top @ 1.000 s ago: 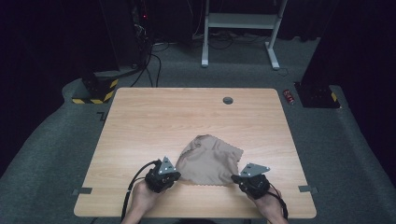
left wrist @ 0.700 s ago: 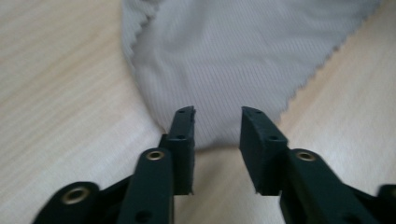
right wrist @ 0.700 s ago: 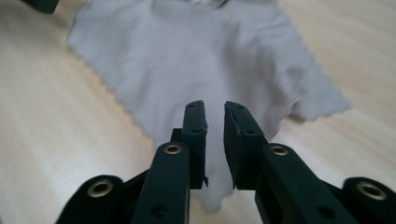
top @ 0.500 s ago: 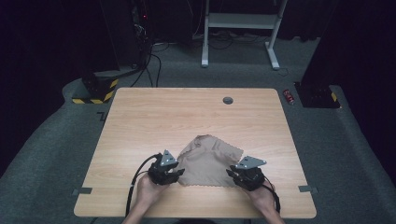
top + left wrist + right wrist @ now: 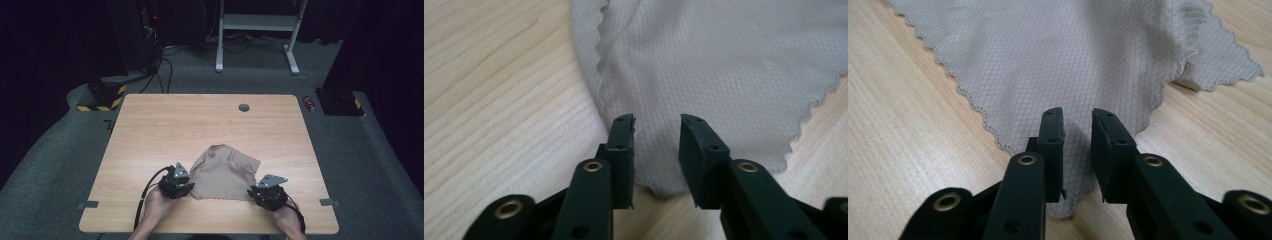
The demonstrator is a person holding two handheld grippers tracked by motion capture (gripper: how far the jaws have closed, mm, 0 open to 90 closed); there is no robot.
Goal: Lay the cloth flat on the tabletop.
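Inspection at this moment: one beige cloth (image 5: 222,174) lies on the wooden counter (image 5: 200,125), between the two tongs and toward the person's edge.

Left tongs (image 5: 186,186): positioned at the cloth's near-left corner. In the left gripper view the jaws stand apart with a clear gap; the corner of the cloth (image 5: 724,70) lies flat beneath and between them, and neither pad presses on it. The jaws opened and have just been closing slightly, with nothing clamped.

Right tongs (image 5: 260,192): positioned at the near-right corner. In the right gripper view the jaws are parted by a narrower gap, and the scalloped corner of the cloth (image 5: 1058,60) runs under them, resting on the counter. The jaws have just been opening. No grip is evident.

Condition of the cloth: the portion nearest both tongs lies smooth and flat, with its near edge running straight from one tongs to the other. The portion farthest from the tongs is rumpled, and beyond the right tongs a flap is doubled over itself, with a second layer showing below the edge.

Assessment: the work in hand appears to be laying out or folding the cloth. The near corners look set down and let go, so that step is judged done. The far side is not yet flattened or squared, and no tidy finished fold is visible. In my judgement the task is in its early or middle part, with most of the shaping left.
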